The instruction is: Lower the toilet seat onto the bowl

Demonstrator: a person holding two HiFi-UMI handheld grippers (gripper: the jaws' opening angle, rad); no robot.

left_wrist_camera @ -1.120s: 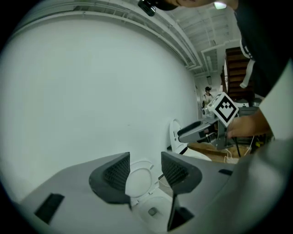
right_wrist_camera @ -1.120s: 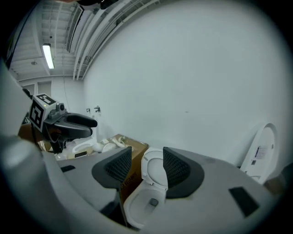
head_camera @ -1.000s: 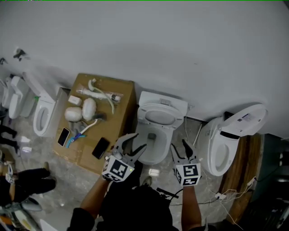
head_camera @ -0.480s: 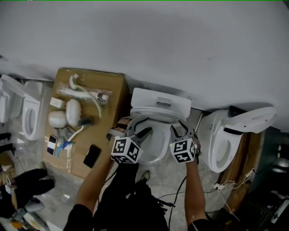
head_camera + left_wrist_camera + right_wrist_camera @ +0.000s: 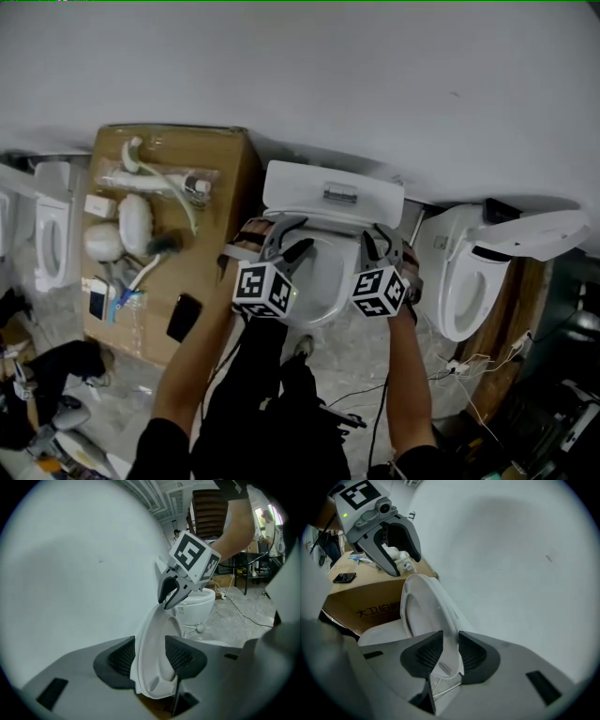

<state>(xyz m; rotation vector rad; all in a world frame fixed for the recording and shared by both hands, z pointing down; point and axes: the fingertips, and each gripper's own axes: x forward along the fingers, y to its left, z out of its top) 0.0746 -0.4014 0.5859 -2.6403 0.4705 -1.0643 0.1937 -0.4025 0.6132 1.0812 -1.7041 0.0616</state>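
Observation:
The white toilet stands against the wall with its tank (image 5: 333, 192) at the back, and its seat (image 5: 328, 228) is raised upright over the bowl (image 5: 323, 281). My left gripper (image 5: 286, 239) straddles the seat's left edge (image 5: 154, 653), jaws wide, pads not clearly pressing. My right gripper (image 5: 382, 239) is at the seat's right edge (image 5: 422, 606). Its jaws are closing, and the pads (image 5: 471, 653) look to be touching the rim held between them. From the left gripper view, the right gripper (image 5: 168, 599) pinches the seat's far edge.
A cardboard box (image 5: 169, 262) with plumbing parts and a phone (image 5: 183, 317) stands left of the toilet. Another toilet (image 5: 469, 281) with its lid up is close on the right, more toilets (image 5: 47, 244) at far left. Cables (image 5: 441, 370) lie on the floor.
Both grippers have moved from the bowl's front rim up to the raised seat, one at each side. The right jaws have narrowed onto the seat's edge. The head view has moved closer.

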